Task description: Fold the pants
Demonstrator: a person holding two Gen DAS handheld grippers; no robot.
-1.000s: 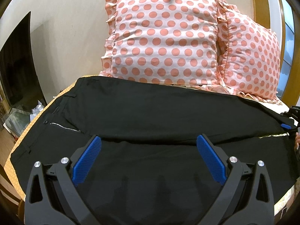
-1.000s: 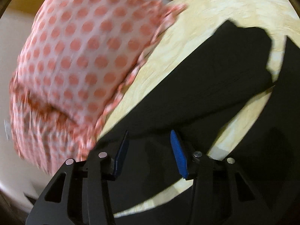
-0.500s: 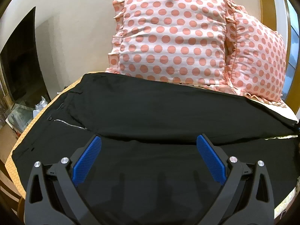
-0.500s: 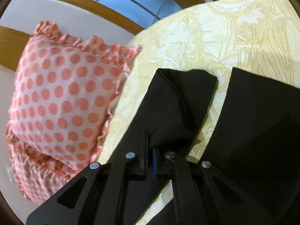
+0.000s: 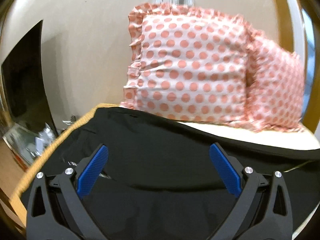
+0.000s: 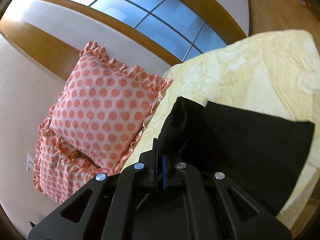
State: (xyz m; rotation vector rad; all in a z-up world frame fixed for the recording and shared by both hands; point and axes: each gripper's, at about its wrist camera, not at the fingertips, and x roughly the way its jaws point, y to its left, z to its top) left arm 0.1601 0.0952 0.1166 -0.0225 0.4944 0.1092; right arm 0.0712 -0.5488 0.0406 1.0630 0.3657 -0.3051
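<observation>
Black pants (image 5: 160, 140) lie spread across the bed, waist and zipper at the left in the left wrist view. My left gripper (image 5: 159, 160) is open, its blue pads wide apart just above the upper part of the pants, holding nothing. In the right wrist view my right gripper (image 6: 159, 160) is shut on the hem end of one pant leg (image 6: 176, 124) and holds it lifted off the bed. The other leg (image 6: 250, 150) lies flat to its right.
Two pink polka-dot pillows (image 5: 190, 70) (image 6: 100, 110) lean against the wall at the head of the bed. The cream patterned bedspread (image 6: 250, 70) shows beyond the legs. A dark screen (image 5: 24, 76) and clutter stand left of the bed. A window (image 6: 150, 16) is behind.
My right gripper closed on the pant leg end and raised it off the bed. My left gripper moved lower and closer to the waist, staying open.
</observation>
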